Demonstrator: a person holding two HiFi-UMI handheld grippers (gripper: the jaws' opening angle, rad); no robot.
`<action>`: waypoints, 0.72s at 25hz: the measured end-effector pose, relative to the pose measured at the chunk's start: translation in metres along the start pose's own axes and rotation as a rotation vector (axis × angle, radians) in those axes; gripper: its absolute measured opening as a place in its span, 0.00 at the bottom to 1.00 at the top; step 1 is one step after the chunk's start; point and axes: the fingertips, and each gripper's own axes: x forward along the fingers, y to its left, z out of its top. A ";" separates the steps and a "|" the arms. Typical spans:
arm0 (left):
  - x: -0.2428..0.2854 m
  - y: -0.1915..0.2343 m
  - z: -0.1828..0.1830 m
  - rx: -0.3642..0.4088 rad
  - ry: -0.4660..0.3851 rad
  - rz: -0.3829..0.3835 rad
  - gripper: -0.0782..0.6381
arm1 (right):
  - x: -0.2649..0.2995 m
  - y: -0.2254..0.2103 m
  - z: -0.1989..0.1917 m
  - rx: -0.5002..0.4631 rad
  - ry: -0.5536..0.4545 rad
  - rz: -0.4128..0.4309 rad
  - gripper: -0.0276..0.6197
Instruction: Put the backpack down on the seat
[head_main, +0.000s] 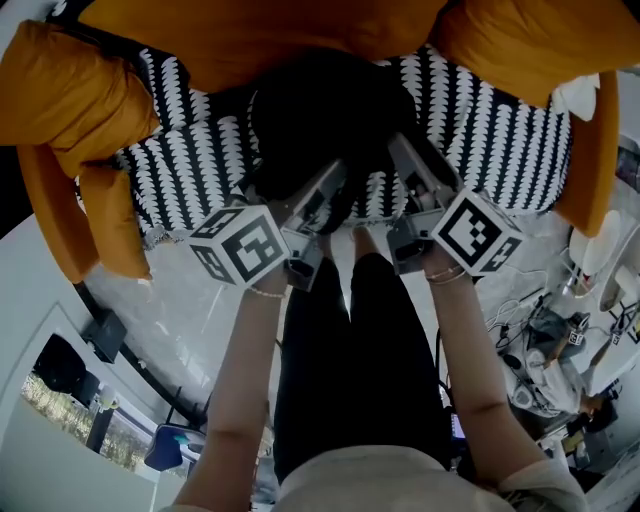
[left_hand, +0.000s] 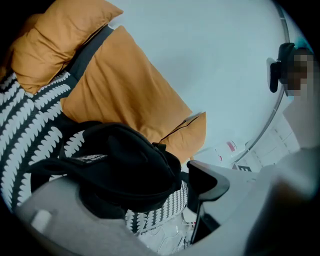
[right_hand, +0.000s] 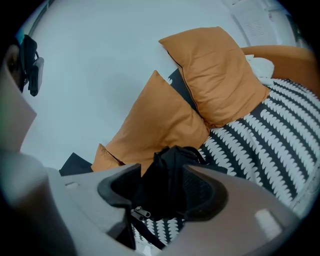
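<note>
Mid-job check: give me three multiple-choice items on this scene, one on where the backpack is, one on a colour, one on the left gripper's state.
1. Where is the backpack?
A. on the floor
B. on the patterned seat
C. hanging from the right gripper

2. What colour are the pillows?
A. orange
B. green
C. white

3. How do the left gripper's jaws stand?
A. shut on a strap
B. shut with nothing between them
C. apart

Answers:
1 B: the black backpack lies on the black-and-white seat.
2 A: the pillows behind it are orange.
3 C: the left gripper shows its jaws wide apart, with one pad clear of the backpack.
</note>
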 end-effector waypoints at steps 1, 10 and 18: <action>-0.003 -0.002 -0.003 -0.005 0.001 0.004 0.64 | -0.004 0.000 -0.001 -0.002 0.002 0.004 0.43; -0.051 -0.020 -0.006 -0.034 0.019 -0.015 0.64 | -0.019 0.051 -0.011 -0.036 0.054 0.073 0.43; -0.058 -0.053 -0.013 -0.050 -0.005 -0.038 0.64 | -0.039 0.066 -0.006 -0.053 0.073 0.164 0.43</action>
